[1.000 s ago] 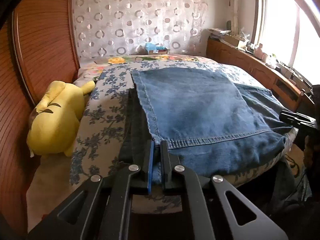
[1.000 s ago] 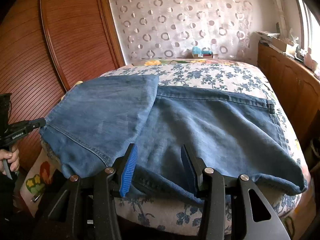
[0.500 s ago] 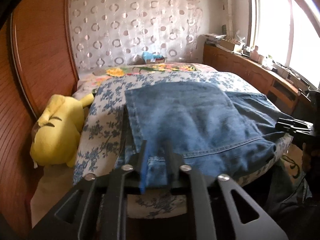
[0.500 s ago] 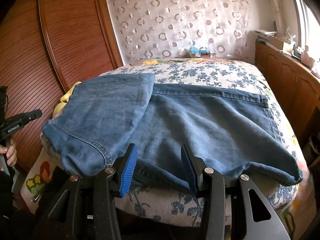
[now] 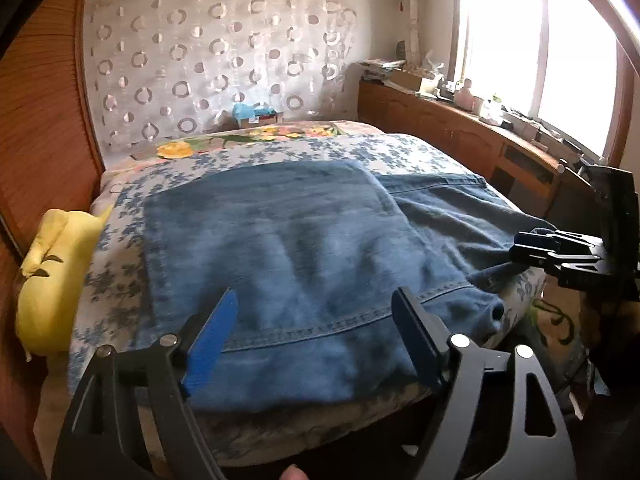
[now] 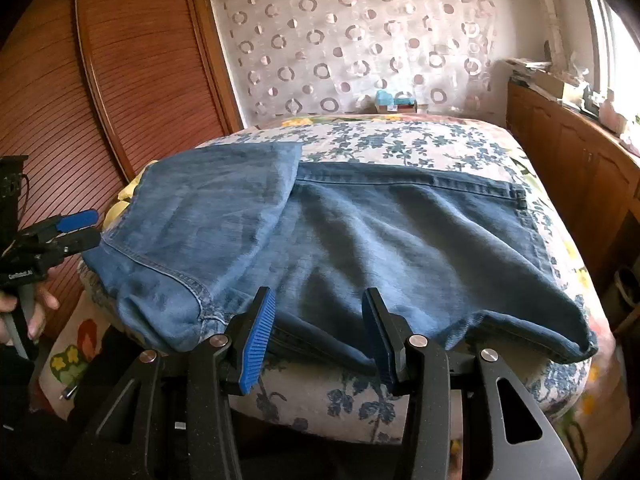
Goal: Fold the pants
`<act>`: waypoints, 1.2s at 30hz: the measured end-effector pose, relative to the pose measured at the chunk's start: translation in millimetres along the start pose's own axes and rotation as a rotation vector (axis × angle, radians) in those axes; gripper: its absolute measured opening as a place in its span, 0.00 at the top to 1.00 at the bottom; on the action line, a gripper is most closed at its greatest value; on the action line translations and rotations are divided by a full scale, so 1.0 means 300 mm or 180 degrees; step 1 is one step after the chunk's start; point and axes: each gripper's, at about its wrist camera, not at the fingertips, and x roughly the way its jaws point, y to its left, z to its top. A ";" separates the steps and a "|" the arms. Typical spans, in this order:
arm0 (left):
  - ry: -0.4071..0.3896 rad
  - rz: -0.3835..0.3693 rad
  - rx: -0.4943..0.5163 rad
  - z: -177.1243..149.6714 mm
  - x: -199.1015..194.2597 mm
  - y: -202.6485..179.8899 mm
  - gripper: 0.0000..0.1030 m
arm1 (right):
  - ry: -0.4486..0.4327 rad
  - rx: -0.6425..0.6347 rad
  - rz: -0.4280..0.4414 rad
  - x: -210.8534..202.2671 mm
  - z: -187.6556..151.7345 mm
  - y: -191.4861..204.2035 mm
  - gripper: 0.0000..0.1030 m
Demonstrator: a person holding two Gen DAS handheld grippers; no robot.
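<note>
Blue jeans (image 5: 280, 232) lie on the flowered bed (image 5: 116, 280), with the leg end folded back over the upper part. In the left wrist view the hem (image 5: 320, 328) runs along the near bed edge. My left gripper (image 5: 316, 300) hovers just before that hem; its jaws are opening, wide apart, and the pads touch no cloth. In the right wrist view the jeans (image 6: 400, 240) spread across the bed and the folded leg (image 6: 220, 200) lies at the left. My right gripper (image 6: 318, 300) stands half open over the draped near edge, gripping nothing.
A yellow plush toy (image 5: 52, 272) sits between the bed and the ribbed wooden wall (image 6: 120, 60). A long wooden cabinet (image 5: 460, 140) with clutter runs under the window. A small box (image 5: 256, 114) rests at the bed's far end. A person's hand (image 6: 40, 304) holds the left gripper (image 6: 76, 228).
My left gripper let go of the folded hem, spread its jaws wide and drew back and to the right. The hem now lies on the bed. The right gripper stayed put.
</note>
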 end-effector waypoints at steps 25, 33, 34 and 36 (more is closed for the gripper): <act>0.0088 -0.0129 0.0200 0.032 0.073 -0.180 0.22 | -0.0308 0.0450 -0.0799 -0.207 -0.113 -0.240 0.54; 0.0118 -0.0150 0.0200 0.022 0.081 -0.192 0.22 | -0.0250 0.0599 -0.0947 -0.209 -0.139 -0.295 0.54; 0.0121 -0.0155 0.0199 0.021 0.082 -0.193 0.22 | -0.0236 0.0616 -0.0931 -0.205 -0.142 -0.296 0.54; 0.0128 -0.0155 0.0204 0.019 0.084 -0.197 0.22 | -0.0201 0.0648 -0.0896 -0.202 -0.140 -0.305 0.54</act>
